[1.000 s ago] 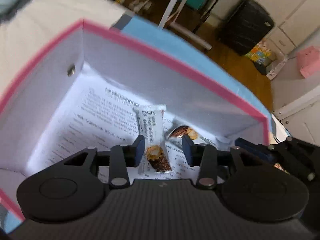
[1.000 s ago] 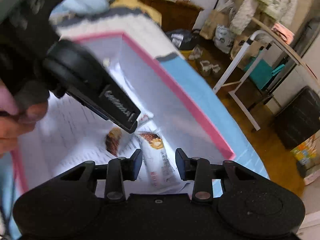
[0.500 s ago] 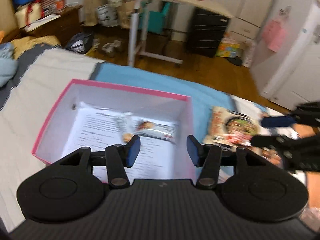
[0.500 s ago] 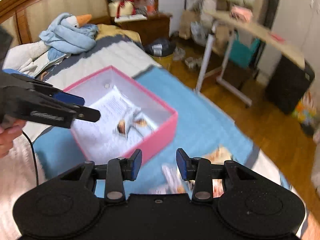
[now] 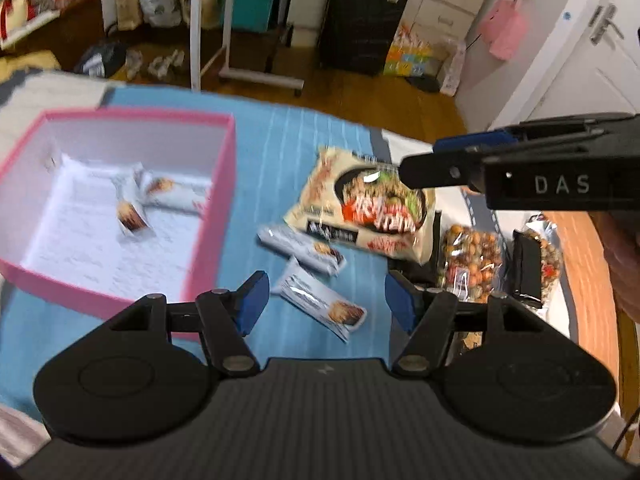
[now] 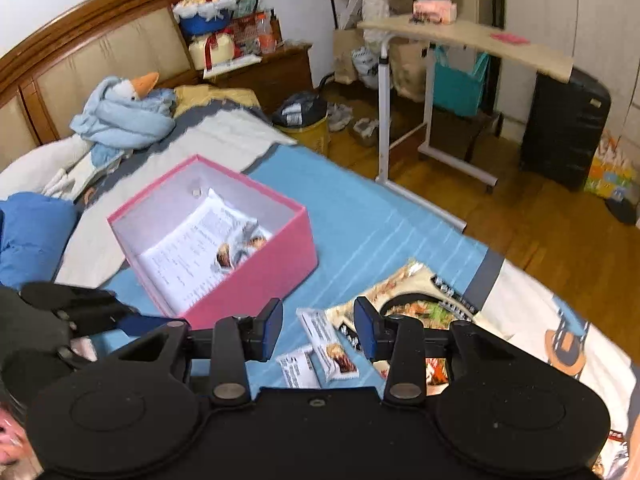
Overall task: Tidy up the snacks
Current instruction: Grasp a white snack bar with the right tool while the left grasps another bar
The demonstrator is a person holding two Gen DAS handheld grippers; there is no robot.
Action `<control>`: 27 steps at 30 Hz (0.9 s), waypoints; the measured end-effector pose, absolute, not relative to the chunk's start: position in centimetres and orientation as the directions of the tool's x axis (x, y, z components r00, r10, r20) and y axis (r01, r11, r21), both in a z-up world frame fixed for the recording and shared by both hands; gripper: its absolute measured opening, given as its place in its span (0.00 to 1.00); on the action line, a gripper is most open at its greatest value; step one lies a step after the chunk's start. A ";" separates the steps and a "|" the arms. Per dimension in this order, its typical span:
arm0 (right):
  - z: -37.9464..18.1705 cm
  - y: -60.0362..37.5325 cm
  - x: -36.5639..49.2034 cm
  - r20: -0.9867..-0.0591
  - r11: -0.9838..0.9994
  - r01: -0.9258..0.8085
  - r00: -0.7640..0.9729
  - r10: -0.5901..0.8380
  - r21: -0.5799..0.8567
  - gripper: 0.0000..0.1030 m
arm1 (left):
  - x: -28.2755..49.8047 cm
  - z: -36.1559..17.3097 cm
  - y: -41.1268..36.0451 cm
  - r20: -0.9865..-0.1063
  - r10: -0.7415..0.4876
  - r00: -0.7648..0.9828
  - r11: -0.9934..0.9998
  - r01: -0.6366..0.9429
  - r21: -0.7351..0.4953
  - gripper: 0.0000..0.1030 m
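Pink box [image 5: 208, 216] sits ahead and left of your left tongs [image 5: 324, 300], two snack bars [image 5: 132, 216] lying inside on printed paper. Your left tongs' jaws have just been opening and stand wide with nothing between them; below the gap lies a snack bar [image 5: 320, 304], a second bar [image 5: 300, 248] just beyond, then a noodle packet [image 5: 368, 208]. Your right tongs [image 6: 318, 330] stand narrower, holding nothing, above the same two bars on the blue cloth [image 6: 380, 236].
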State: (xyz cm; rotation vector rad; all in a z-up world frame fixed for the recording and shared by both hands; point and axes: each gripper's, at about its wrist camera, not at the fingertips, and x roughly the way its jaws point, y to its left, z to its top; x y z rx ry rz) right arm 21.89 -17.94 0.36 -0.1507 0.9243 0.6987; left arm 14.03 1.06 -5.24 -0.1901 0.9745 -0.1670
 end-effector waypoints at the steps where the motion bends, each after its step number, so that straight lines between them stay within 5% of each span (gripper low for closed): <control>1: -0.4 -17.9 22.0 -0.781 0.767 -0.616 0.386 0.491 0.178 0.43 | 14.2 -6.0 0.6 -0.804 -0.224 0.551 0.970 0.049 -0.237 0.62; 19: -14.2 -14.0 27.8 -0.849 0.712 -0.623 0.142 0.509 0.322 0.43 | 16.9 -18.4 -1.6 -0.822 -0.093 0.562 0.957 -0.176 -0.229 0.62; 23: -15.4 -13.0 27.4 -0.862 0.690 -0.667 0.142 0.487 0.281 0.44 | 17.3 -19.1 -2.6 -0.805 -0.041 0.591 0.963 -0.192 -0.190 0.73; 27: -15.6 -13.0 27.3 -0.863 0.692 -0.676 0.166 0.478 0.253 0.41 | 17.6 -19.9 -3.4 -0.803 0.004 0.595 0.974 -0.185 -0.132 0.75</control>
